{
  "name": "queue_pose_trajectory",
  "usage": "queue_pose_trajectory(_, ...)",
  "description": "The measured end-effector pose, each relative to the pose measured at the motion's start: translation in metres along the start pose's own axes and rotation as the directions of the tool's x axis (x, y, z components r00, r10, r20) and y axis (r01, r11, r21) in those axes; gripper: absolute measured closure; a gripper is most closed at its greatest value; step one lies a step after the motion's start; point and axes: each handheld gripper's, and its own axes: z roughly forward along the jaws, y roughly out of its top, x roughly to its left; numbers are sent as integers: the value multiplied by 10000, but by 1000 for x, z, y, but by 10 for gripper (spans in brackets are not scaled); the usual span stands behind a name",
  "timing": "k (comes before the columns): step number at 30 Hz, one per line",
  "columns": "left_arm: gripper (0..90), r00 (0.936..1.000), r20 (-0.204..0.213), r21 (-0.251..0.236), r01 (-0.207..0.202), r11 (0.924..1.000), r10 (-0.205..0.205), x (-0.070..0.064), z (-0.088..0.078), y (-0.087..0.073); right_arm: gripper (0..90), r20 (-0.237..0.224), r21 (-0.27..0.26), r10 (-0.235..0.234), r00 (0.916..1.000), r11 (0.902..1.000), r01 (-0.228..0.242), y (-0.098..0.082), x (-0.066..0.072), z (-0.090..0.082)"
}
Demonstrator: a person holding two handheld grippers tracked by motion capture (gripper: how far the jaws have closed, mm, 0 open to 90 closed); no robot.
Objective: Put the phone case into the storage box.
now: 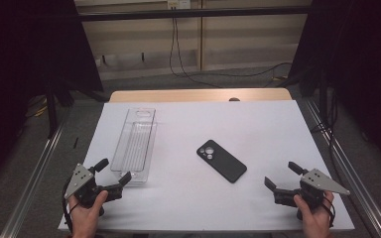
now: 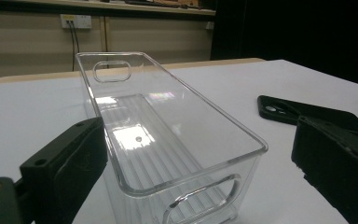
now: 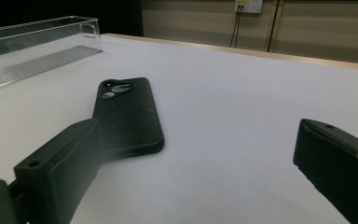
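With both grippers' jaws spread, left gripper (image 1: 111, 174) faces the bin (image 1: 135, 144); right gripper (image 1: 283, 174) lines up on the phone (image 1: 222, 160).

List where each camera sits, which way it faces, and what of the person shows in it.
High view: above the person's side, looking forward and down on the table; both hands, left claw and right claw show.
Left gripper view: on the left claw, facing the clear bin; its two open jaws show.
Right gripper view: on the right claw, facing the phone; its two open jaws show.
Shared: all three views show bin and phone.
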Motion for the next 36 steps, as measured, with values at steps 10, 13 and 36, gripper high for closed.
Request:
queue_pose_trajectory(10, 35, 9998, -24, -44, 183, 9998, -183, 1, -1, 0, 10, -280, 177, -110, 9995, 9998, 115, 2, 6, 4)
queue_pose_trajectory(13, 34, 9998, -75, -39, 190, 9998, -191, 2, -2, 0, 4, -402, 339, -199, 9990, 9992, 212, 2, 6, 8)
queue_pose_trajectory(36, 34, 9997, 25, 26, 257, 9997, -257, 2, -1, 2, 9, -1122, 551, -640, 9916, 9960, 705, 14, 23, 34)
